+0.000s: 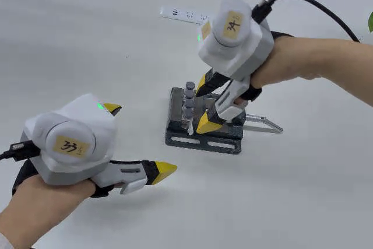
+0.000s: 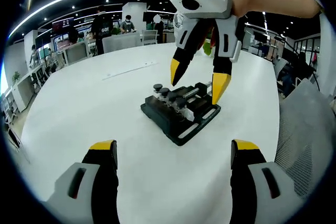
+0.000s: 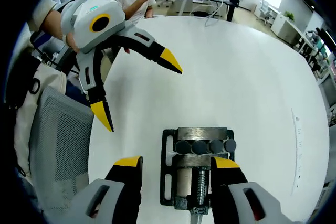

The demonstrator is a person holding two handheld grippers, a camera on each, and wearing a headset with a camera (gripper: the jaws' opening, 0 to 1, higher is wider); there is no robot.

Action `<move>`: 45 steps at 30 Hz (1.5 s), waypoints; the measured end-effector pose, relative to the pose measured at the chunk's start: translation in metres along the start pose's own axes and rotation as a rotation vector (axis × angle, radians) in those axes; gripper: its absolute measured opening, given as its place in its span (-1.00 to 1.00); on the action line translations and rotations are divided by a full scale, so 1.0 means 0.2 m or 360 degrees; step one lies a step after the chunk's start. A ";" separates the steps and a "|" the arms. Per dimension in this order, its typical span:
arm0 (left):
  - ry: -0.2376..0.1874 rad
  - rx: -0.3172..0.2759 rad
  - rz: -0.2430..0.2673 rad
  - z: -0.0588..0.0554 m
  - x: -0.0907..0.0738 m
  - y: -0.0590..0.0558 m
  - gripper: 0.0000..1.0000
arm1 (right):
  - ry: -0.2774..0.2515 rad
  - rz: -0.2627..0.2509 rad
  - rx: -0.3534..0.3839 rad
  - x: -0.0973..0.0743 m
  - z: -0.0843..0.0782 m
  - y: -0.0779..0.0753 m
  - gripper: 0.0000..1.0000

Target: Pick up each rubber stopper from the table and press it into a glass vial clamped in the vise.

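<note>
A black vise (image 1: 204, 143) stands mid-table and clamps a row of several glass vials (image 1: 189, 102), each with a dark grey rubber stopper in its mouth. My right gripper (image 1: 204, 104) hangs open right over the vise, its yellow tips either side of the vial row, nothing held. From above, the right gripper (image 3: 177, 162) straddles the vise (image 3: 168, 179), with the stoppers (image 3: 205, 146) just ahead. My left gripper (image 1: 137, 139) is open and empty, left of the vise and apart from it. Its own camera has the left gripper (image 2: 173, 145) facing the vise (image 2: 184, 127) and vials (image 2: 169, 95).
A white power strip (image 1: 183, 14) lies at the back of the white table. The vise's metal handle (image 1: 265, 122) sticks out to the right. A mesh chair (image 3: 58, 140) stands by the table edge, with people and desks further back.
</note>
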State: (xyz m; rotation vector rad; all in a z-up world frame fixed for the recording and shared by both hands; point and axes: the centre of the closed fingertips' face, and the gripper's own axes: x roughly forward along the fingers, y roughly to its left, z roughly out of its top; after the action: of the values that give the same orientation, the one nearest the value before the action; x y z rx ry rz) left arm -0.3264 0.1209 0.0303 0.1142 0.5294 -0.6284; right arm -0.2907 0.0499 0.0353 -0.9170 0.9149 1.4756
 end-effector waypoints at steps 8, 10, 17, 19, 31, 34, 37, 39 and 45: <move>-0.0035 -0.0048 -0.0033 0.01 -0.01 -0.01 0.84 | -0.0249 -0.0114 0.0190 -0.01 -0.06 0.03 0.52; -0.0036 -0.0047 -0.0041 0.02 -0.02 -0.02 0.85 | -0.0310 -0.0142 0.0241 -0.01 -0.07 0.04 0.60; -0.0035 -0.0049 -0.0063 0.02 -0.03 -0.02 0.92 | -0.0425 -0.0214 0.0354 -0.03 -0.15 0.09 0.83; -0.0034 -0.0053 -0.0068 0.03 -0.03 -0.03 0.95 | -0.0457 -0.0244 0.0408 -0.04 -0.18 0.10 0.89; -0.0054 -0.0036 -0.0112 0.06 -0.07 -0.04 0.98 | -0.0645 -0.0381 0.0636 -0.12 -0.36 0.18 0.98; -0.0042 -0.0032 -0.0119 0.06 -0.08 -0.05 0.98 | -0.0660 -0.0402 0.0697 -0.12 -0.42 0.21 0.98; -0.0038 -0.0024 -0.0124 0.05 -0.09 -0.06 0.98 | -0.0667 -0.0420 0.0755 -0.13 -0.47 0.25 0.98; -0.0028 -0.0020 -0.0120 0.03 -0.10 -0.06 0.98 | -0.0692 -0.0440 0.0797 -0.13 -0.51 0.27 0.98; -0.0019 -0.0027 -0.0112 0.02 -0.11 -0.06 0.98 | -0.0744 -0.0503 0.0899 -0.16 -0.59 0.33 0.98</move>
State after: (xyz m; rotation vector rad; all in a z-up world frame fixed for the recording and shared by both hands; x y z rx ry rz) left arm -0.3466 0.1224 0.0453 0.0764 0.5290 -0.6925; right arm -0.3483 -0.0754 0.0214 -0.2620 0.7341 1.0115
